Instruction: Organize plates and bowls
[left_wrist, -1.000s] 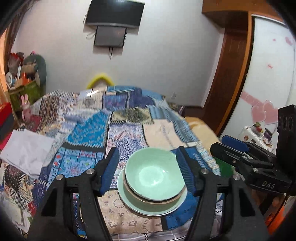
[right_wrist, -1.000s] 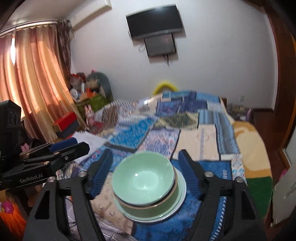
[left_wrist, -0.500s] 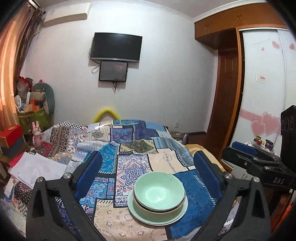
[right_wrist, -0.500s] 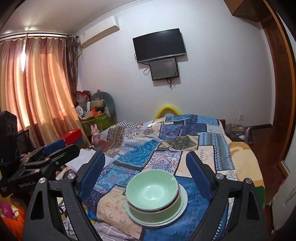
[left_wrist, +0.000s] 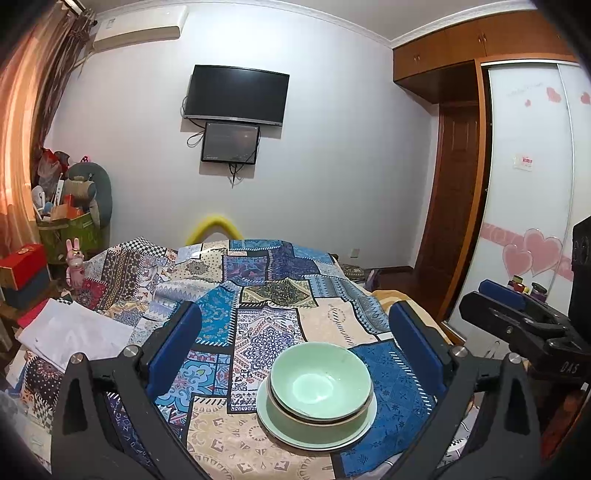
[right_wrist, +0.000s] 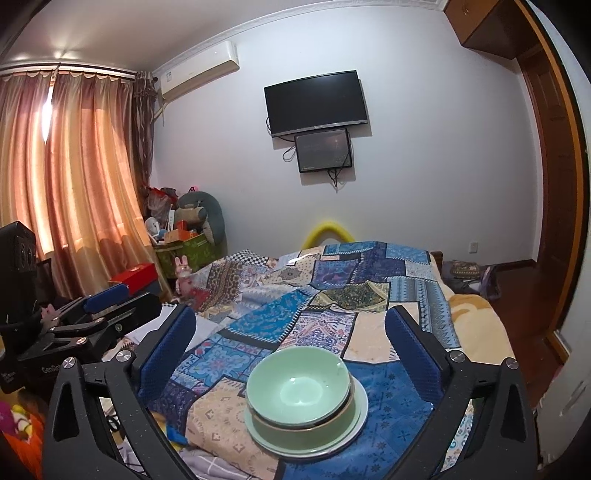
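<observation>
Two pale green bowls (left_wrist: 319, 387) (right_wrist: 298, 387) sit nested, one inside the other, on a pale green plate (left_wrist: 269, 421) (right_wrist: 360, 410). The stack rests on a patchwork cover (left_wrist: 266, 325) (right_wrist: 332, 306) near its front edge. My left gripper (left_wrist: 295, 347) is open and held back above the stack, which shows between its blue pads. My right gripper (right_wrist: 290, 343) is open too and frames the same stack from the right side. Neither touches the dishes. Each gripper shows at the edge of the other's view, the right one (left_wrist: 517, 314) and the left one (right_wrist: 92, 314).
The cover lies over a bed. White paper (left_wrist: 74, 332) lies at the bed's left side. A red box (left_wrist: 22, 266), a green bin of toys (left_wrist: 70, 229) and curtains (right_wrist: 74, 177) stand to the left. A wardrobe (left_wrist: 528, 206) and a wooden door (left_wrist: 450, 206) are on the right.
Both grippers have drawn back and risen from around the stack, and their fingers have spread wider. The bowls and plate stay in place on the cover.
</observation>
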